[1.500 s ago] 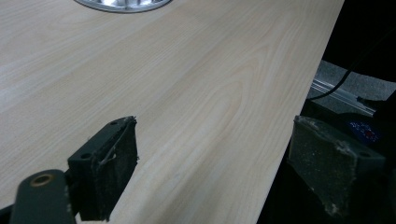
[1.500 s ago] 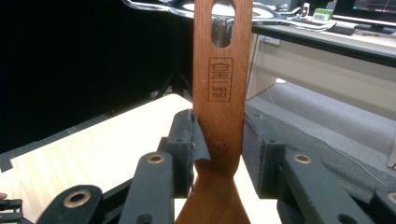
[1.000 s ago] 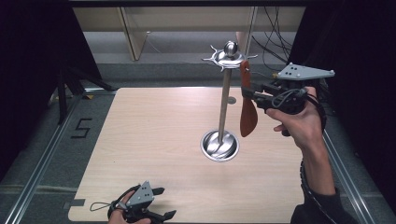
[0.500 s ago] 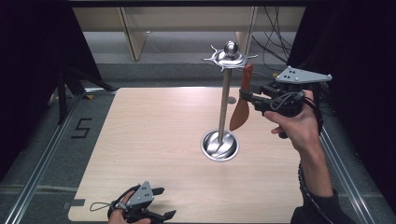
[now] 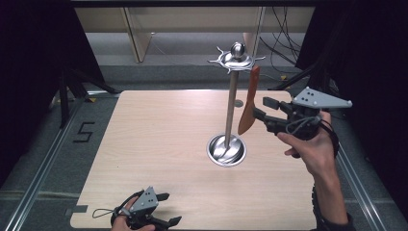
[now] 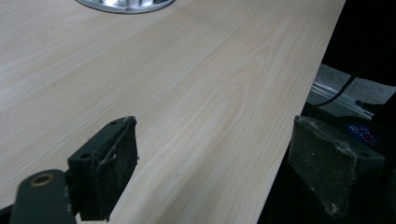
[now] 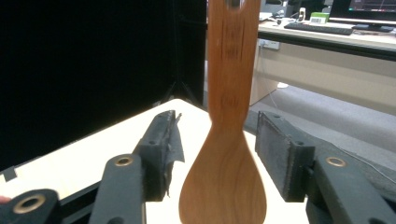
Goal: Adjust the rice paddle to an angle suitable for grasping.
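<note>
A metal stand with a round base and a ring of hooks at its top rises from the middle of the wooden table. A reddish wooden spoon hangs from the right side of that ring, bowl down. My right gripper is level with the bowl, and its jaws have just been opening. In the right gripper view the spoon hangs between the pads with a gap on each side. My left gripper rests open at the table's near edge, with nothing between its pads.
The stand's base shows at the top of the left gripper view. Black curtains flank the table. Cables trail behind the far right corner. A "5" marker lies on the floor to the left.
The right gripper's jaws have parted from the spoon's handle and the hand has sunk toward the bowl. The spoon now hangs straighter from the stand's top. The left gripper has not moved.
</note>
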Demonstrator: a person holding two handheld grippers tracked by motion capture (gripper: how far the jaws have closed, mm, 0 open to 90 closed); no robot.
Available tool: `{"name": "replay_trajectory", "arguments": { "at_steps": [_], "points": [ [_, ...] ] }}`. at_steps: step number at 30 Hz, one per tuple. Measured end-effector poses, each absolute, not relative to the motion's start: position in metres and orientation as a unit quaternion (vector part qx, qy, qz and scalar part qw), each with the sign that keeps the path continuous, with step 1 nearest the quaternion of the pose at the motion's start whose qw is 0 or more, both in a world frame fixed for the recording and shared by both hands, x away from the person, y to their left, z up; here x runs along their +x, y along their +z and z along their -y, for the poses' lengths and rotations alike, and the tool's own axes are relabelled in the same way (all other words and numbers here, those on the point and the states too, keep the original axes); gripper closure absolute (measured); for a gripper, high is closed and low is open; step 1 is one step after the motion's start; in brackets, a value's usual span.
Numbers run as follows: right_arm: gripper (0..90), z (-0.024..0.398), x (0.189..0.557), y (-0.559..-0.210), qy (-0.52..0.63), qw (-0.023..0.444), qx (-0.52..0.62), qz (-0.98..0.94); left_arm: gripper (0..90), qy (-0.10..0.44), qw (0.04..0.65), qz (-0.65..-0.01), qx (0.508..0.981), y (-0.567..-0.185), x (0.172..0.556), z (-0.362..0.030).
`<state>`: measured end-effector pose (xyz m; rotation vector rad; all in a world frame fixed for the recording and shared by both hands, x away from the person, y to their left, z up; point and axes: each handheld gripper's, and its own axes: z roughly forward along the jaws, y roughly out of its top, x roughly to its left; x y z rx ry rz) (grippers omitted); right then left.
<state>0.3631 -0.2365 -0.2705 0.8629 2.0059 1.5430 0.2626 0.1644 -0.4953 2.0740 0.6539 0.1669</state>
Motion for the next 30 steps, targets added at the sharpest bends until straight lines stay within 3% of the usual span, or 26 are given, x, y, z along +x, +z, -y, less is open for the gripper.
{"name": "replay_trajectory", "arguments": {
  "at_steps": [17,30],
  "points": [
    [42.4,0.254,0.357,-0.327,0.546,0.185,0.348,-0.739,14.9,0.056,0.474,-0.288,0.830,-0.496,0.261,-0.161],
    [39.6,0.258,0.359,-0.358,0.533,0.184,0.362,-0.742,14.8,0.056,0.474,-0.277,0.834,-0.496,0.265,-0.159]
  ]
}}
